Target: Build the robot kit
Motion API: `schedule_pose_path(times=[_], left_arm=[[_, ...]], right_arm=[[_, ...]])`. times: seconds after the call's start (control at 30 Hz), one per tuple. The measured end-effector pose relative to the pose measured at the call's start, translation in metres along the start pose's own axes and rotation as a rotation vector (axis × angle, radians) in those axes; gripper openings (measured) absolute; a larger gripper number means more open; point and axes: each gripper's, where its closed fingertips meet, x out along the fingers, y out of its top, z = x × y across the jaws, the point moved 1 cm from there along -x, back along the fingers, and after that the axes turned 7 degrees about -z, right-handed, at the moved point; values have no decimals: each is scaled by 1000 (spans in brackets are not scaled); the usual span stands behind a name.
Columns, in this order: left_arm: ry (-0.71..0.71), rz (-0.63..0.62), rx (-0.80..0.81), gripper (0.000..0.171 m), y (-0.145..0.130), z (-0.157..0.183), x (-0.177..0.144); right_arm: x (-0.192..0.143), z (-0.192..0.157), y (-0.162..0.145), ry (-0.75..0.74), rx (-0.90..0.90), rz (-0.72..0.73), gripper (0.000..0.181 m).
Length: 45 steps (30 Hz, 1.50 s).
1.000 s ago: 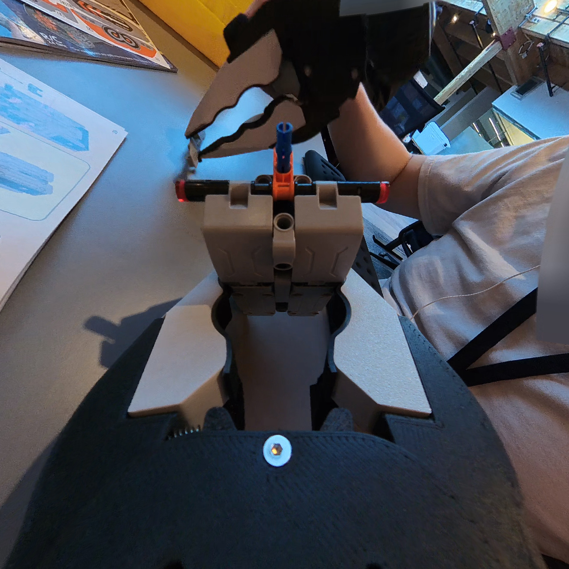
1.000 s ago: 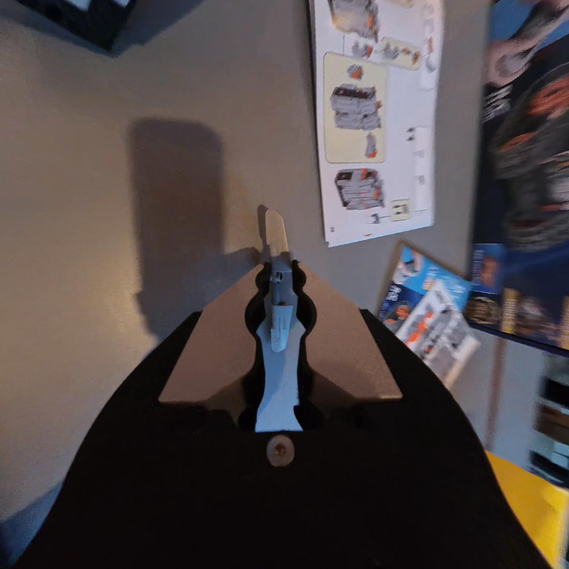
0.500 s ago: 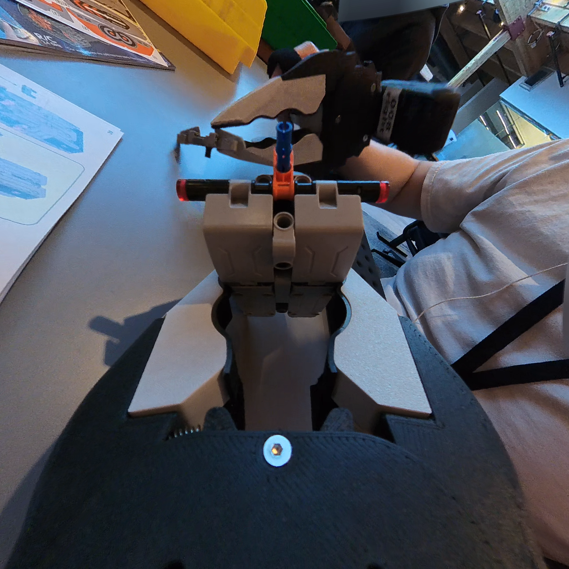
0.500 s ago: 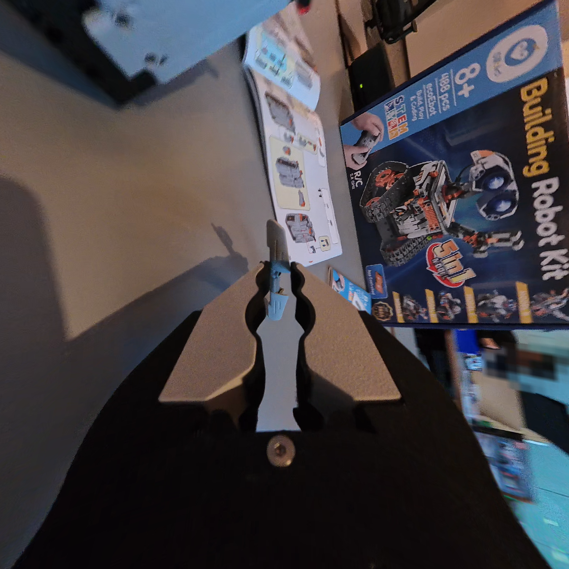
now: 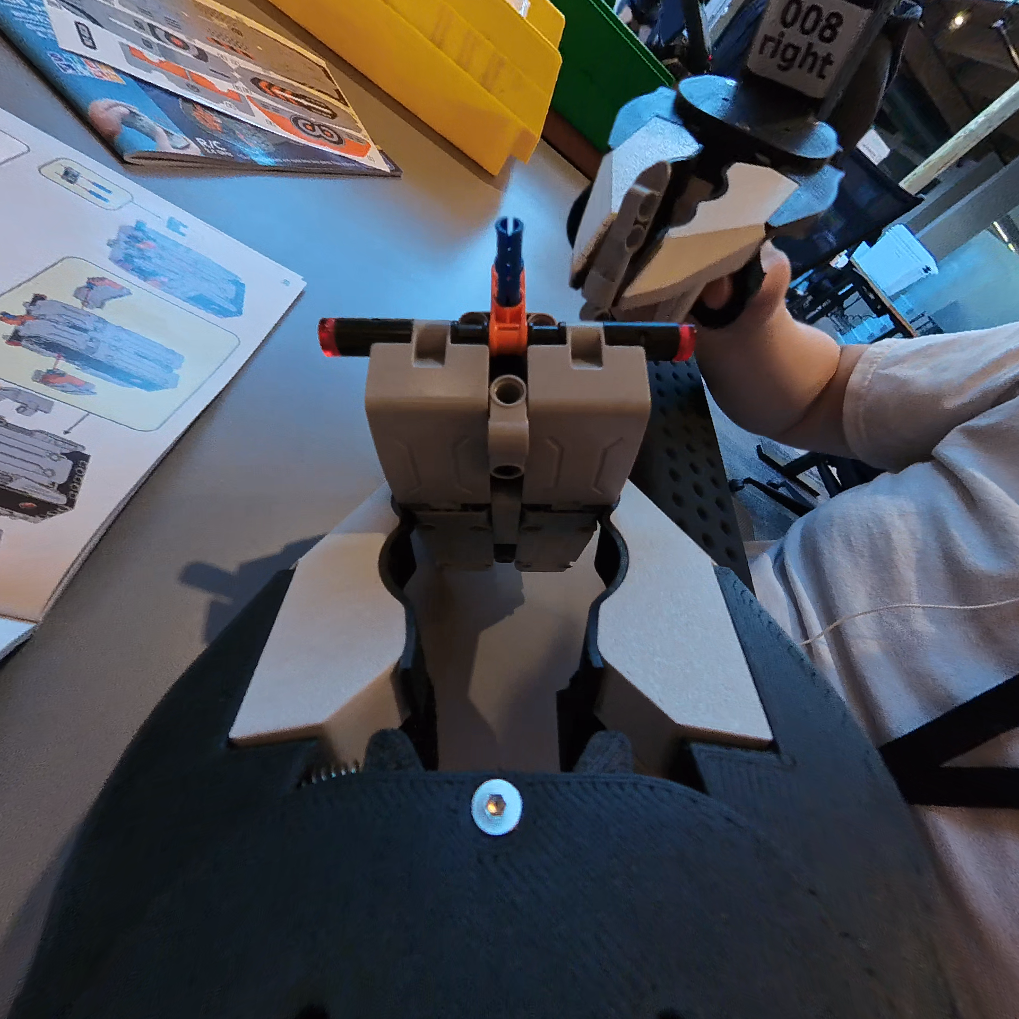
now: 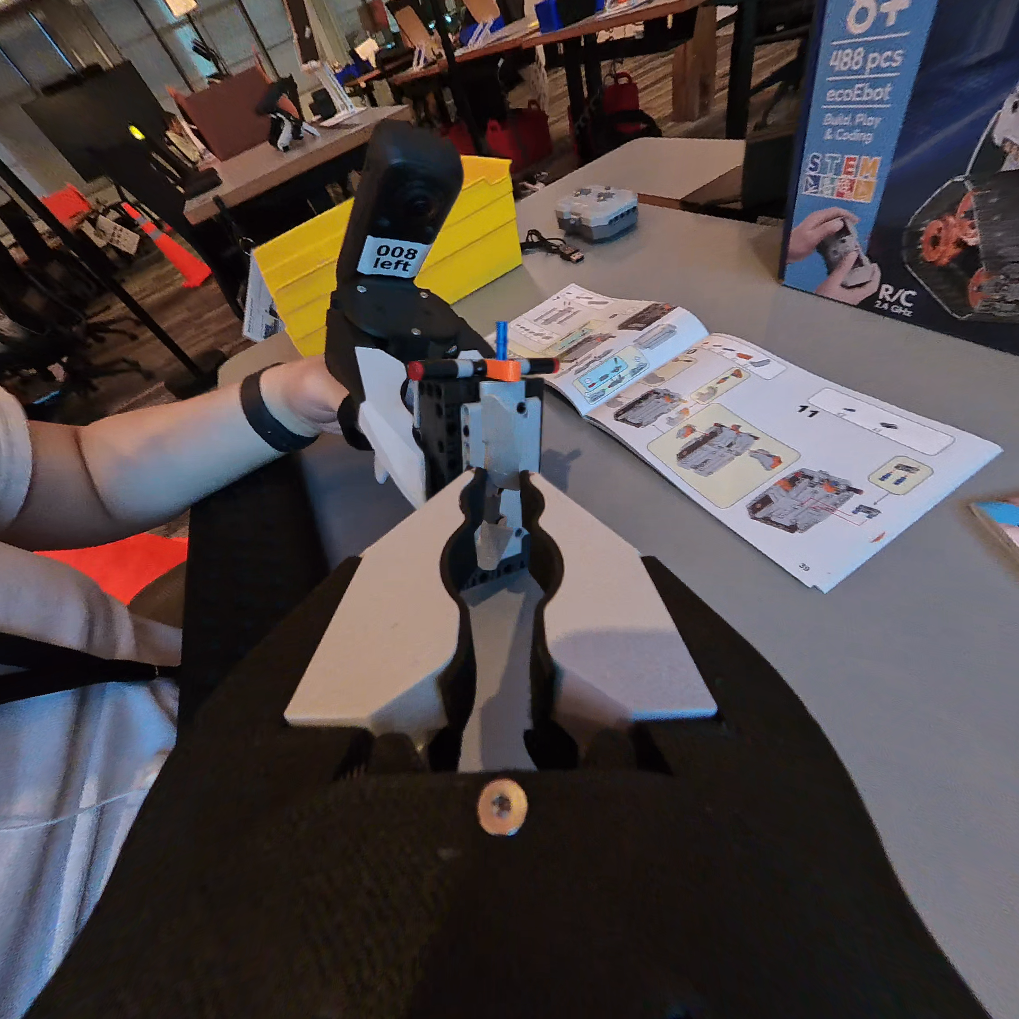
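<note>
My left gripper [image 5: 504, 532] is shut on a grey block assembly [image 5: 507, 430] and holds it upright above the grey table [image 5: 165, 496]. The assembly carries a black axle with red ends [image 5: 375, 333], an orange connector [image 5: 507, 325] and a blue pin [image 5: 508, 248] that points away. My right gripper [image 6: 499, 488] is shut on a small grey beam with holes [image 6: 491, 543]. It also shows in the left wrist view [image 5: 606, 287], just past the axle's right end. In the right wrist view the beam points at the assembly's side [image 6: 446, 419]. I cannot tell whether they touch.
An open instruction booklet [image 6: 744, 441] lies on the table [image 6: 827, 689]. A yellow bin [image 5: 441, 82] and a green one [image 5: 601, 82] stand at the far edge. A tall blue kit box [image 6: 910, 165], a grey hub [image 6: 598, 212] and a cable [image 6: 551, 248] are behind. The person's arm [image 5: 799, 386] is at right. My hands' fingertips stand some 7 centimetres from each other.
My right gripper swung up from pointing down at the table and now faces the assembly from its right side, with the grey beam still in it. My left gripper held still.
</note>
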Motion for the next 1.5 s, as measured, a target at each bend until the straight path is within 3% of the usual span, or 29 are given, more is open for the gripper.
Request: schedule_pose_path(times=[0.43, 0.57, 0.67, 0.77, 1.03, 1.13, 1.5], left_arm=[[-8, 29, -26, 64, 2, -4, -3], [-9, 32, -31, 64, 2, -4, -3], [-11, 32, -41, 64, 2, -5, -3], [-18, 35, -56, 65, 2, -6, -4], [-21, 12, -41, 65, 0, -3, -3], [-25, 6, -38, 65, -1, -2, -3], [-40, -5, -30, 65, -3, 0, -4]], right_arm=[[24, -9, -16, -173, -96, -103, 0], [25, -10, -22, -57, 3, -117, 0], [17, -1, -24, -64, 19, -143, 0], [5, 9, -34, -74, 11, -292, 0], [-26, 42, -71, -145, -67, -889, 0], [-26, 50, -86, -148, -76, -1017, 0], [-29, 59, -92, -98, 32, -954, 0]])
